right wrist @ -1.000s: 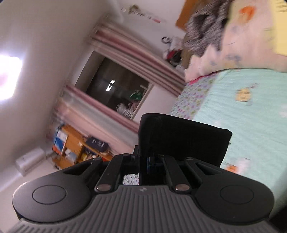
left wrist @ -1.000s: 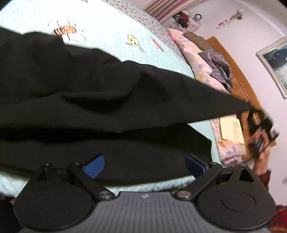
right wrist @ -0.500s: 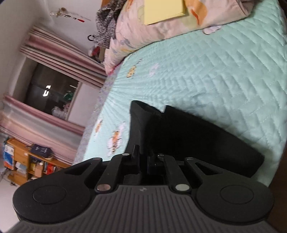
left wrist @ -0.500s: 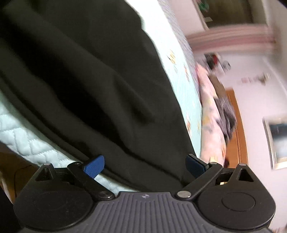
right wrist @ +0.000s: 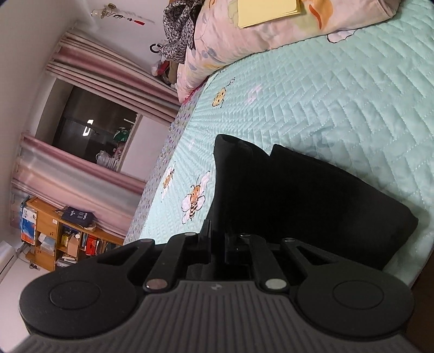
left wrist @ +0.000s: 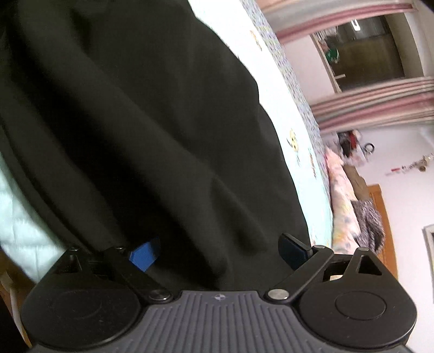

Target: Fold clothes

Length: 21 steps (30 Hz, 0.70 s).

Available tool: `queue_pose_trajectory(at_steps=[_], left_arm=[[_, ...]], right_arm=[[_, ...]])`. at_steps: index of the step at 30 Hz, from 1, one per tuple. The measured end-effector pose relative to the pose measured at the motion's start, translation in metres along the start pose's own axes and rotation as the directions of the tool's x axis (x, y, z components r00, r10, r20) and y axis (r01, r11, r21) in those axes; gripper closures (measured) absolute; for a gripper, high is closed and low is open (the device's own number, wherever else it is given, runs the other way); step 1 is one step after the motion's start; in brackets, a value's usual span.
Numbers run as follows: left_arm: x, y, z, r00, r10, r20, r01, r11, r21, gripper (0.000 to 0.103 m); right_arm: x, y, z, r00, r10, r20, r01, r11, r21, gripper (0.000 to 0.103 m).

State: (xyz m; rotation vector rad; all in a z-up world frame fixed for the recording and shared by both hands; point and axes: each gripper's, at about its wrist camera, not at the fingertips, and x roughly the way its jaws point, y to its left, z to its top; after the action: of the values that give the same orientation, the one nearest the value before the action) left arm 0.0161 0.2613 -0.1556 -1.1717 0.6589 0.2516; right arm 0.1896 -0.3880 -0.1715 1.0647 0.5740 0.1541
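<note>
A black garment (left wrist: 141,130) is lying on a pale green quilted bedspread (right wrist: 339,89) printed with cartoon bees.

In the left wrist view, the garment is filling most of the picture, rumpled into soft folds, with the bedspread showing only as a strip at the lower left and a band along the cloth's right edge. The left gripper (left wrist: 217,251) is sitting low against the cloth with its two blue-padded fingers (left wrist: 143,255) spread wide apart, nothing pinched between them. Only this view is showing how broadly the fabric is spreading.

In the right wrist view, the right gripper (right wrist: 217,244) is pressing its fingers tightly together on a corner of the same black garment (right wrist: 298,195); one edge is standing up from the jaws while a folded part is lying flat beside it, near the bed's edge. Only this view is revealing the pink floral pillow (right wrist: 244,38) with a yellow pad (right wrist: 268,12) on top, and a wooden shelf unit (right wrist: 54,241) on the floor. Pink striped curtains (right wrist: 89,78) around a dark window are appearing in both views.
</note>
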Motion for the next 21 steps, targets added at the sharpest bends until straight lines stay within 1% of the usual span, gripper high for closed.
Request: queue_pose_trajectory(at_steps=[2,4,5,6,7,8,9,11,12,15,18,21], left_arm=[[0.003,-0.008,0.005,1.000,0.019,0.024,-0.020,1.000,0.023,0.008],[0.005,-0.015,0.007,0.999,0.043,0.019,-0.044,0.997,0.066,0.009],[0.006,-0.019,0.008,0.998,0.054,0.016,-0.056,0.995,0.088,0.018],[0.007,-0.023,0.010,0.998,0.066,0.014,-0.067,0.992,0.109,0.032],[0.008,-0.026,0.011,0.997,0.078,0.012,-0.079,0.988,0.131,0.071],[0.009,-0.030,0.012,0.996,0.090,0.010,-0.091,0.984,0.152,0.083],[0.010,-0.033,0.013,0.995,0.095,0.009,-0.095,0.982,0.166,0.083],[0.006,-0.037,0.018,0.998,0.067,0.006,-0.067,0.986,0.151,0.087],[0.004,-0.040,0.021,0.998,0.057,0.008,-0.058,0.986,0.153,0.087],[-0.009,-0.055,0.028,1.000,0.001,0.022,-0.005,0.987,0.161,0.088],[-0.024,-0.069,0.032,0.997,-0.064,0.035,0.057,0.984,0.167,0.088],[-0.034,-0.075,0.038,0.993,-0.116,0.035,0.109,0.981,0.162,0.088]], right_arm=[[0.001,-0.001,0.000,1.000,-0.003,-0.003,0.003,1.000,-0.005,0.092],[0.002,-0.002,0.001,1.000,-0.006,-0.005,0.006,1.000,-0.010,0.092],[0.002,-0.002,0.001,1.000,-0.008,-0.006,0.008,1.000,-0.013,0.092],[0.003,-0.003,0.001,1.000,-0.009,-0.008,0.009,1.000,-0.015,0.092],[0.003,-0.003,0.002,1.000,-0.011,-0.009,0.011,1.000,-0.018,0.092],[0.004,-0.004,0.002,1.000,-0.012,-0.010,0.012,1.000,-0.020,0.092],[0.004,-0.004,0.002,1.000,-0.014,-0.011,0.014,1.000,-0.023,0.092],[0.005,-0.005,0.002,1.000,-0.017,-0.014,0.017,0.999,-0.028,0.093],[0.005,-0.006,0.003,1.000,-0.019,-0.015,0.018,0.999,-0.030,0.094],[0.007,-0.007,0.003,1.000,-0.023,-0.019,0.023,0.999,-0.038,0.095],[0.004,-0.007,0.006,1.000,0.019,-0.014,-0.019,1.000,0.018,0.095],[-0.003,0.006,0.006,0.999,0.047,-0.011,-0.047,0.999,-0.017,0.095]])
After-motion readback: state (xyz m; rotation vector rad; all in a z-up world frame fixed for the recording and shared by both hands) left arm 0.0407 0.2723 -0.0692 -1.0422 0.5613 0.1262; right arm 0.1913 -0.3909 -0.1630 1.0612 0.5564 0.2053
